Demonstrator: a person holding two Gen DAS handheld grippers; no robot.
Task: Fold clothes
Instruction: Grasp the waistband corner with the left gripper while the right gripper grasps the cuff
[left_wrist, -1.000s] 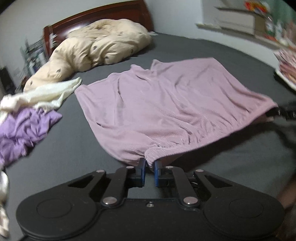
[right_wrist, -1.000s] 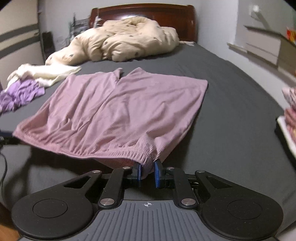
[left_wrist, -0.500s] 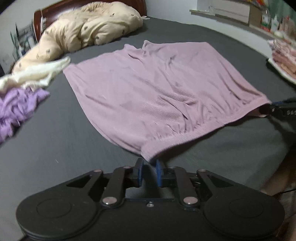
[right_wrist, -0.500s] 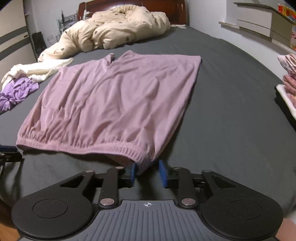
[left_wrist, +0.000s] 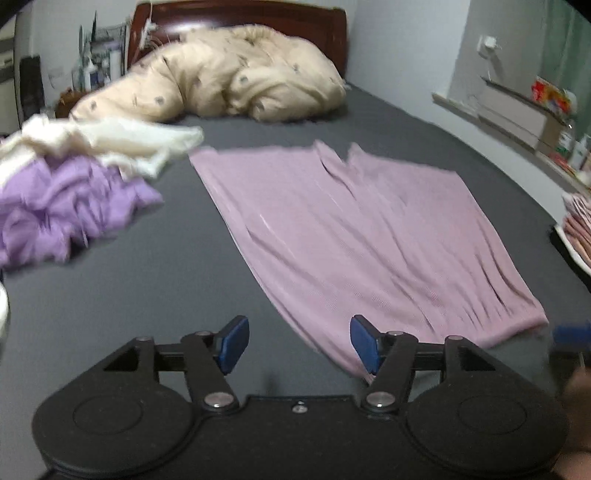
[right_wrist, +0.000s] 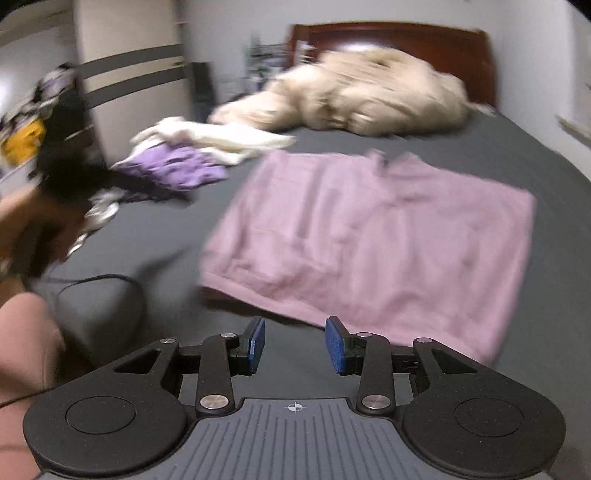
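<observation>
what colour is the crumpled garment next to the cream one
Purple crumpled garment, a stronger violet than the spread pink one; clearest in the left wrist view.

Dark wood headboard (left_wrist: 258, 22), white walls (left_wrist: 406, 55).

Bare grey sheet (left_wrist: 155, 280) lies open left of the pink garment (left_wrist: 351, 236); the purple pile (left_wrist: 62, 206) crowds its far-left edge.

left gripper (left_wrist: 299, 345) jaws spread wide, holding nothing; right gripper (right_wrist: 294, 345) likewise agape, empty
</observation>
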